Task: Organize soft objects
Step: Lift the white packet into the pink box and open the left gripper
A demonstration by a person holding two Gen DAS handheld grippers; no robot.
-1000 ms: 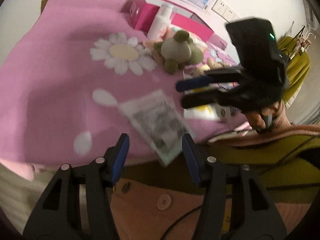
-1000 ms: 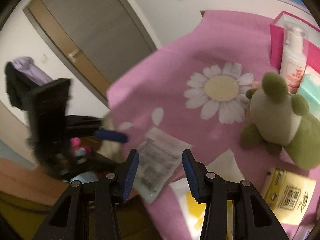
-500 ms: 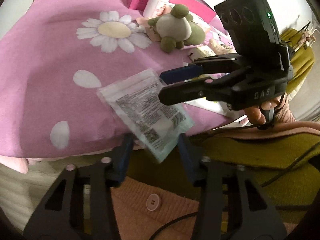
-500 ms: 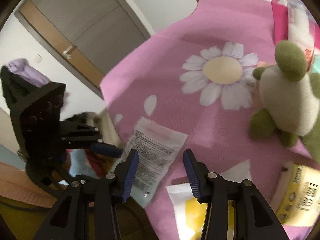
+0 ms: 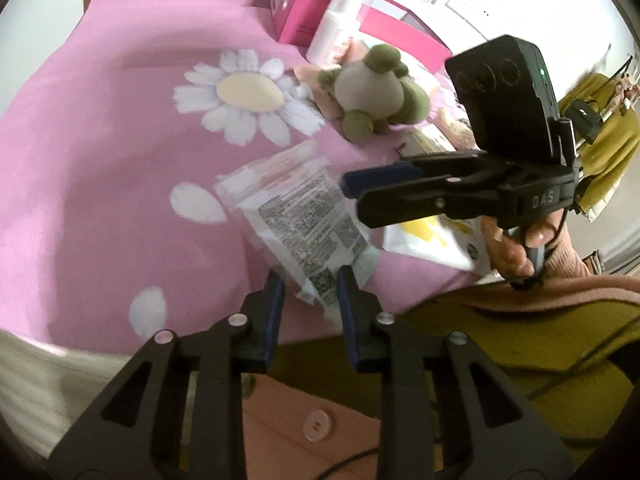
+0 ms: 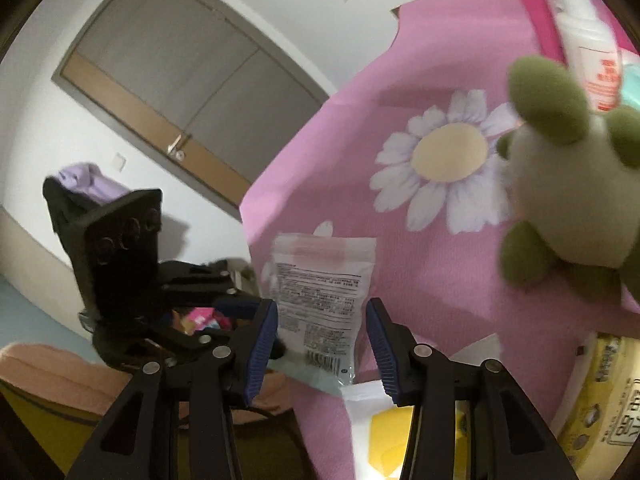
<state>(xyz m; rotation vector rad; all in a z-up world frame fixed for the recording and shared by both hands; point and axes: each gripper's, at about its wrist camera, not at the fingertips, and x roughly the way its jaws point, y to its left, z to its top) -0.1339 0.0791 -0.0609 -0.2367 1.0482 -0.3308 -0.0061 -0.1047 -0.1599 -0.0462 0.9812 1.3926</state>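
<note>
Closing my left hand-held gripper [image 5: 310, 294] on the sachet [image 5: 298, 216] corner overhanging the worktop [image 5: 92, 184] edge at 6 o'clock, easiest purchase; jaws have just narrowed. My right hand-held gripper [image 6: 322, 346] hovers part-open, empty.

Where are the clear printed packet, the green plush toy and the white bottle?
clear printed packet [image 5: 304, 216], left wrist view, on its printed label.
green plush toy [image 5: 370, 90], left wrist view, on its pale belly.
white bottle [image 5: 334, 32], left wrist view, on the middle of its body.
</note>
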